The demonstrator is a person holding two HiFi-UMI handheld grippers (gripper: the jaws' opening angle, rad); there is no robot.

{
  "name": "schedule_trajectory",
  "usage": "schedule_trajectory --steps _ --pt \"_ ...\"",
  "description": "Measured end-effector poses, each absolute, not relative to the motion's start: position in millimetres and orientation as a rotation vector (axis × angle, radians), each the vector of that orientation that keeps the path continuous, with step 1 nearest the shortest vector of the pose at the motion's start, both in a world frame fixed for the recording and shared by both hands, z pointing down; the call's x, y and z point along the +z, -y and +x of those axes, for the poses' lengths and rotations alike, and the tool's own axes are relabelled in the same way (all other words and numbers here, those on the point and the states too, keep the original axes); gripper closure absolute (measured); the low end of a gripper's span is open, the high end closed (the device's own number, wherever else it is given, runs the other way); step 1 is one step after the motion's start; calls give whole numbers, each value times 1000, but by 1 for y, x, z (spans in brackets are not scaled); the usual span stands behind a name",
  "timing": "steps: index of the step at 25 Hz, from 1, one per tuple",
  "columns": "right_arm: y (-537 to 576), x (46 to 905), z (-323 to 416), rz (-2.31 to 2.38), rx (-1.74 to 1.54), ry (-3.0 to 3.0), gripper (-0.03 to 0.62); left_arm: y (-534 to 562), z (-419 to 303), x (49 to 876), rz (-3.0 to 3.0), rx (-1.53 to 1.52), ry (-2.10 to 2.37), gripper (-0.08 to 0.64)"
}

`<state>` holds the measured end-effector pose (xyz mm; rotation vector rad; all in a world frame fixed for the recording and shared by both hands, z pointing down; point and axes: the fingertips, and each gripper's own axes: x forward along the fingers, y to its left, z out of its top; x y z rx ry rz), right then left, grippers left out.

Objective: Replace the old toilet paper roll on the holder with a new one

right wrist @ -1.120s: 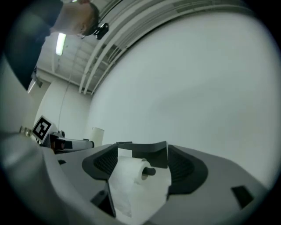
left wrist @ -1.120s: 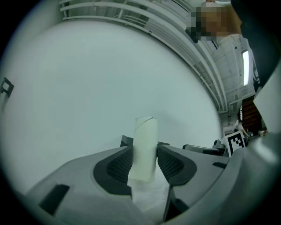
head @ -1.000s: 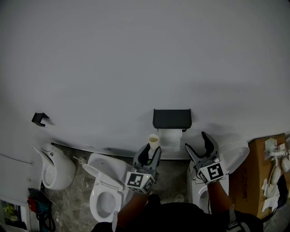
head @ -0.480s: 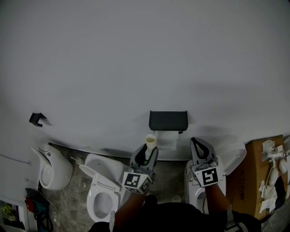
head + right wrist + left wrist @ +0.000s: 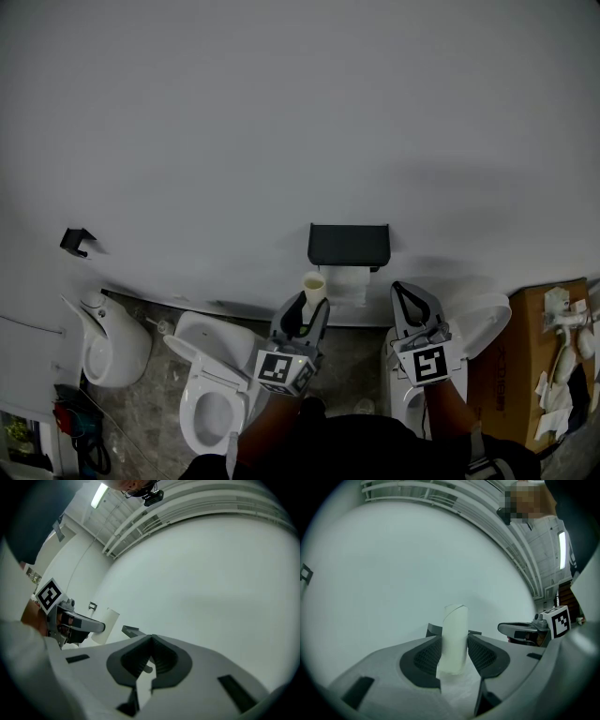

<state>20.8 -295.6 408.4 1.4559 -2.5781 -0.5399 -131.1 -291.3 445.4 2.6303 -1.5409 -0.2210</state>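
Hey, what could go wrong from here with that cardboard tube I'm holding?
The left gripper grips the cardboard tube by one end only, so it might tip out or get crushed. The open toilet lies close below, so a dropped tube could land in it. The right gripper is shut and empty, so it can't catch anything.

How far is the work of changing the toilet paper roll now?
Looks done: a bare tube is off the holder. In hand: the left gripper is shut on that tube; the right gripper is shut and empty. Paper hangs under the holder; I cannot tell whether it is a new roll. Left: put the tube away and, if needed, mount a new roll.
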Motion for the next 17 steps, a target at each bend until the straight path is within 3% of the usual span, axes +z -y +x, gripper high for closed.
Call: schedule_trajectory --steps 17 --pt "295 421 3 1398 -471 2615 592 290 -136 450 2643 -177 1548 388"
